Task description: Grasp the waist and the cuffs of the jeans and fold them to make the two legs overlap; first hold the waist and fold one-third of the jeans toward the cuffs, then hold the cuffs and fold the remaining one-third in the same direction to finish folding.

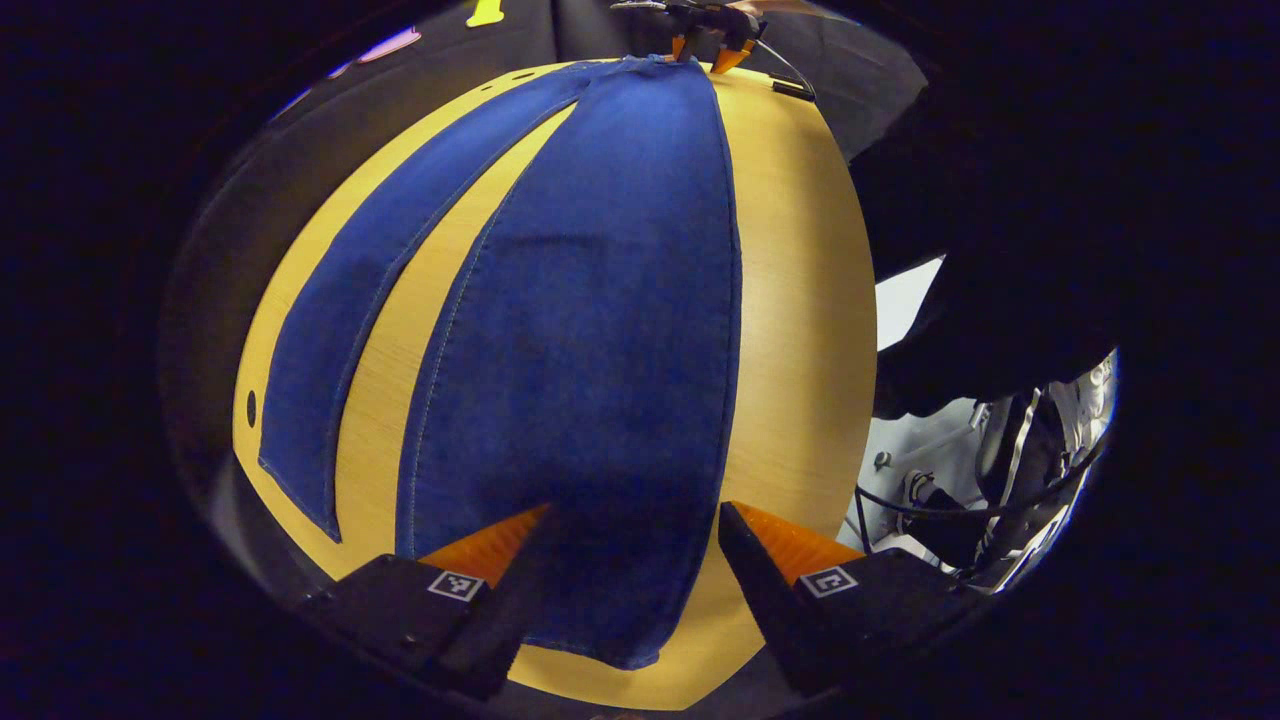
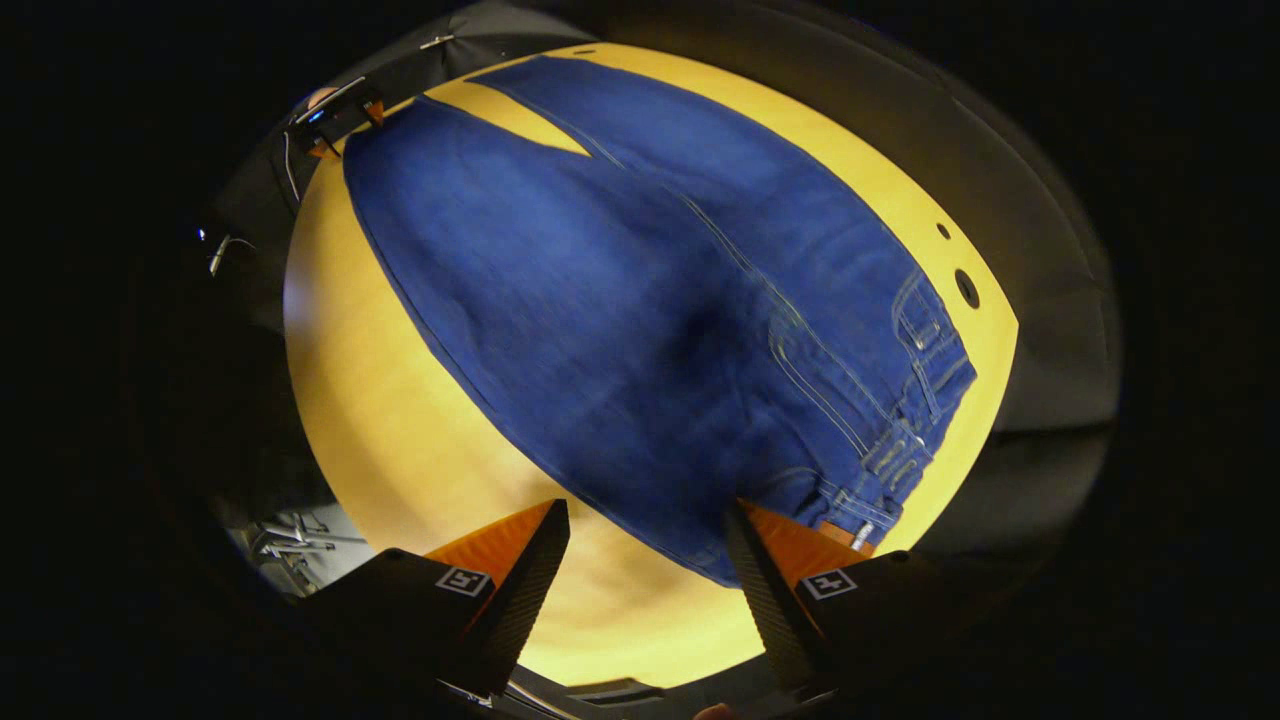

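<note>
Jaws of the left gripper [image 1: 632, 520] spread wide, straddling the cuff [image 1: 600, 610] end of the nearer leg of the jeans [image 1: 600, 300], no finger pressing on the denim. Beyond the fingers [image 1: 490, 548], blue jeans laid flat and lengthwise on the yellow wooden table [image 1: 800, 300], two legs fanned apart with a wedge of bare tabletop between them, the second leg [image 1: 340, 320] off to the left in the left gripper view. Far end of the denim reaching the table's far edge, with the other gripper [image 1: 700, 30] just at it. To the right, past the table edge, cables and a pale floor [image 1: 920, 450].

Jaws of the right gripper [image 2: 647, 520] likewise wide apart, hanging over the waist [image 2: 900, 430] corner of the jeans [image 2: 600, 300], one finger [image 2: 790, 550] over the waistband's edge, contact impossible to tell. Belt loops and seam stitching visible on the waistband at right. Legs running away toward the top left of the right gripper view, parting near the far table [image 2: 400, 450] edge. Left gripper [image 2: 335, 115] seen small at that far cuff end. Two dark holes [image 2: 966, 288] in the tabletop beside the waist.
</note>
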Demonstrator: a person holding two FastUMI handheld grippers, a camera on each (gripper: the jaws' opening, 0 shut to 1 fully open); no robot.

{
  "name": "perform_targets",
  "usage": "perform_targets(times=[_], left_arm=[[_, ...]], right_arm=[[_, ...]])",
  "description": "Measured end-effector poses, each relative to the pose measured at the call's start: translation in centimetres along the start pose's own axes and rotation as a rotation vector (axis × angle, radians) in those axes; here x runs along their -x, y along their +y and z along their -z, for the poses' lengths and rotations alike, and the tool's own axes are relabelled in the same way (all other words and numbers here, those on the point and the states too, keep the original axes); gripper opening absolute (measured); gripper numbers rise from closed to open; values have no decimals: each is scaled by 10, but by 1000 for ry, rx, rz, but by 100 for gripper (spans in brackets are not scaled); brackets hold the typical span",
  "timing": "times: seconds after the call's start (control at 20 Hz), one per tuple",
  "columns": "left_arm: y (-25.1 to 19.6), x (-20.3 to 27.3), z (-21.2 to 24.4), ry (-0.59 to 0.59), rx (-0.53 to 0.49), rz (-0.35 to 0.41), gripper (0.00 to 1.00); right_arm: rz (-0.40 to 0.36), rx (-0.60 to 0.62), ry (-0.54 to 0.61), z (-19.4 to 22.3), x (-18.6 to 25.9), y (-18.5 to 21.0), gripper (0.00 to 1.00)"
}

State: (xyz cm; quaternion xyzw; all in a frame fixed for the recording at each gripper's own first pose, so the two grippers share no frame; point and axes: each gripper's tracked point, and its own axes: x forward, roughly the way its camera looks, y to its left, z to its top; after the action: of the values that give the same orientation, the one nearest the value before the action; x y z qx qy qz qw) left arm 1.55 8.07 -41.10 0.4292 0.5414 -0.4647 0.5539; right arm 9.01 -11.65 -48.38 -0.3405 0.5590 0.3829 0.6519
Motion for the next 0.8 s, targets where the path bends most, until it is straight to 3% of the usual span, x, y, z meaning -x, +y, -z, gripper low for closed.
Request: perform_targets(times=[0.2, 0.25, 0.4, 0.5, 0.6, 0.7, 0.75, 0.8], left_arm=[[-2, -4, 15, 29, 32, 31, 100], [0, -2, 17, 28, 0, 27, 100], [5, -4, 17, 26, -22, 39, 100], [21, -4, 15, 28, 54, 20, 98], [39, -3, 6, -1, 134, -13, 61], [44, -3, 5, -5, 196, 5, 25], [45, -3, 5, 6, 233, 30, 7], [46, 1, 5, 2, 268, 50, 6]], right_arm=[[-9, -10, 58, 17, -13, -12, 96], [-42, -5, 71, 18, -12, -8, 96], [-50, -82, 89, 14, -17, -16, 91], [-20, -149, 88, 11, -19, -30, 66], [-20, -220, 65, 7, -18, -36, 31], [-32, -286, 57, 6, -16, -35, 21], [-35, -314, 58, 6, -13, -35, 21], [-35, -355, 48, 5, -8, -36, 21]])
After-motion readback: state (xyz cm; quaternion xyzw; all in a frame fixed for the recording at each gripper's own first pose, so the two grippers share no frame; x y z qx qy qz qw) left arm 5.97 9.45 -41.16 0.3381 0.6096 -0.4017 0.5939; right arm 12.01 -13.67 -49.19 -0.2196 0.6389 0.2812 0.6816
